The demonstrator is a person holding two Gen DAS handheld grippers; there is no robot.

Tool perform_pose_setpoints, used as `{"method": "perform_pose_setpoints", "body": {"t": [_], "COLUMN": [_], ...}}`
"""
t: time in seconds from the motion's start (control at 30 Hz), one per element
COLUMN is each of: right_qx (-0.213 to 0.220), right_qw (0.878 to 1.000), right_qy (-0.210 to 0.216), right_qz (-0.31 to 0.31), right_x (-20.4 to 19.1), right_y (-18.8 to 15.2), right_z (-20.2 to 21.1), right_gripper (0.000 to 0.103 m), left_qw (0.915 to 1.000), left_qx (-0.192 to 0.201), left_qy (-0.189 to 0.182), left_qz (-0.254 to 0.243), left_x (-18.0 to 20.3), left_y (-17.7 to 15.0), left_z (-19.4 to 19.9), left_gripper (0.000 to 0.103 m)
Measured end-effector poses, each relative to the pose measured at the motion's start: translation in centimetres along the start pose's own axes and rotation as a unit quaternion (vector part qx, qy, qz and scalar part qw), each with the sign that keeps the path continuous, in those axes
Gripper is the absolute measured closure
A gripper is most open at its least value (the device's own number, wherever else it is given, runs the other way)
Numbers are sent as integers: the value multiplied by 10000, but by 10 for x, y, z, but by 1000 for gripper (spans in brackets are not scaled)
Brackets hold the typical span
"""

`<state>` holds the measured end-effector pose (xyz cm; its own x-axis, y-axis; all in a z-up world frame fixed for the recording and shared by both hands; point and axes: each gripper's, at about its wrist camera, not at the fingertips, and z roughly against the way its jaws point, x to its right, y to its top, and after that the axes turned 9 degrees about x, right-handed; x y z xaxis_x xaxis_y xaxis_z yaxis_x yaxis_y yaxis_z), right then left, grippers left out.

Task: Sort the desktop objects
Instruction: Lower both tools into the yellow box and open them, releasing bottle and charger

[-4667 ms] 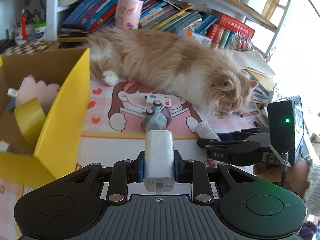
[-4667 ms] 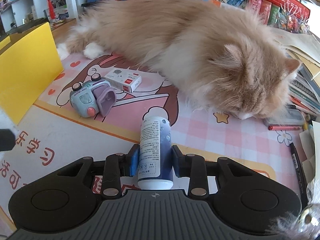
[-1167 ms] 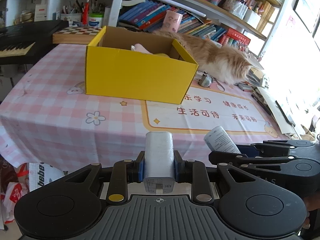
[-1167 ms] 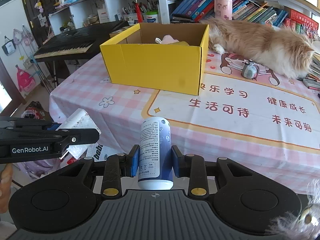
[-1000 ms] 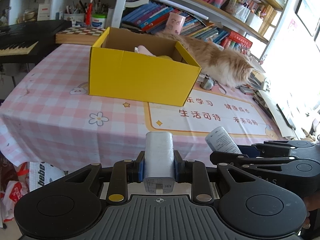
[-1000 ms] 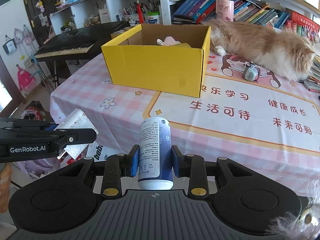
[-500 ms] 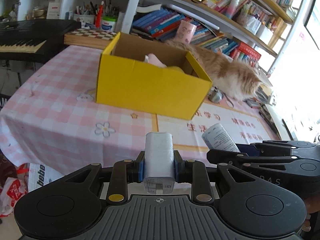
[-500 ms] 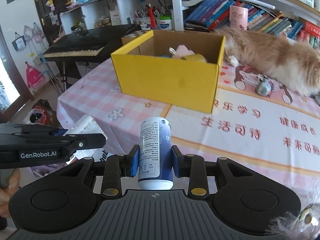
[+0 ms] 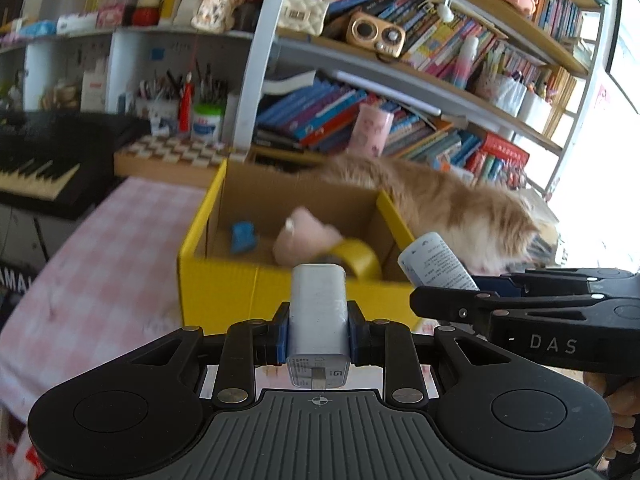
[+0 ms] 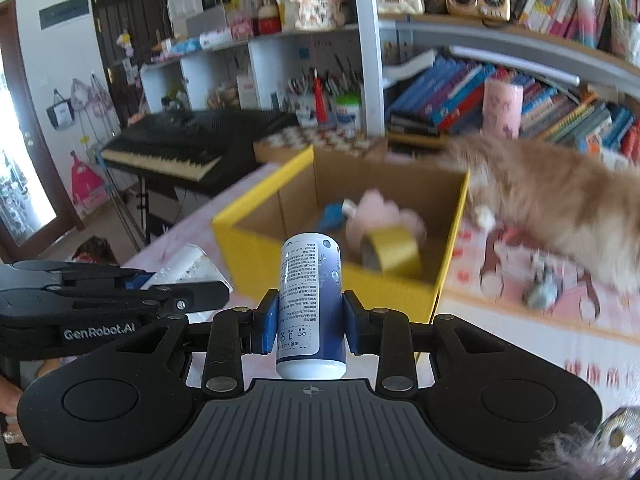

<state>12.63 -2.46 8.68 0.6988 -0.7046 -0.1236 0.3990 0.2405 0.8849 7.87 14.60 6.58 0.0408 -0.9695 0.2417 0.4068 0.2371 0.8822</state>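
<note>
My left gripper point(image 9: 318, 330) is shut on a white charger block point(image 9: 318, 312), held just before the yellow cardboard box point(image 9: 224, 292). My right gripper point(image 10: 310, 324) is shut on a blue-and-white bottle point(image 10: 310, 296); the same bottle point(image 9: 438, 262) shows at the right of the left wrist view. The box point(image 10: 280, 248) is open at the top. Inside lie a pink plush toy point(image 9: 304, 236), a yellow tape roll point(image 9: 358, 258) and a small blue thing point(image 9: 242, 236). Both grippers sit side by side, a little short of the box's near wall.
An orange cat point(image 9: 440, 204) lies on the table to the right of the box. A small grey toy car point(image 10: 542, 292) sits near it on the pink mat. A keyboard point(image 10: 176, 156) stands off to the left; bookshelves point(image 9: 360, 112) rise behind. A pink checked tablecloth point(image 9: 96, 264) covers the table.
Both grippers have moved forward and up toward the box with their objects still held. The box now looms large and its inside shows.
</note>
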Motion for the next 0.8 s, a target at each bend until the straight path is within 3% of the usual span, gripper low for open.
{"method": "perform_pose_setpoints", "body": {"t": [0.4,0.8], "right_qx": [497,211], "right_qw": [9985,9992], "right_qy": [121,351], "right_qz": [192,45], "right_x": [51,95], "right_y": [62,70], "right_z": [-48,-112], "right_gripper": [73,73], "left_qw": [9989,9975], "left_qx": [332,-1], "left_qy": [258,599], "left_qz": [-226,-371], "left_x": [9,11], "left_y": [44,59], "left_z": [-63,-130], "left_gripper": [78,78]}}
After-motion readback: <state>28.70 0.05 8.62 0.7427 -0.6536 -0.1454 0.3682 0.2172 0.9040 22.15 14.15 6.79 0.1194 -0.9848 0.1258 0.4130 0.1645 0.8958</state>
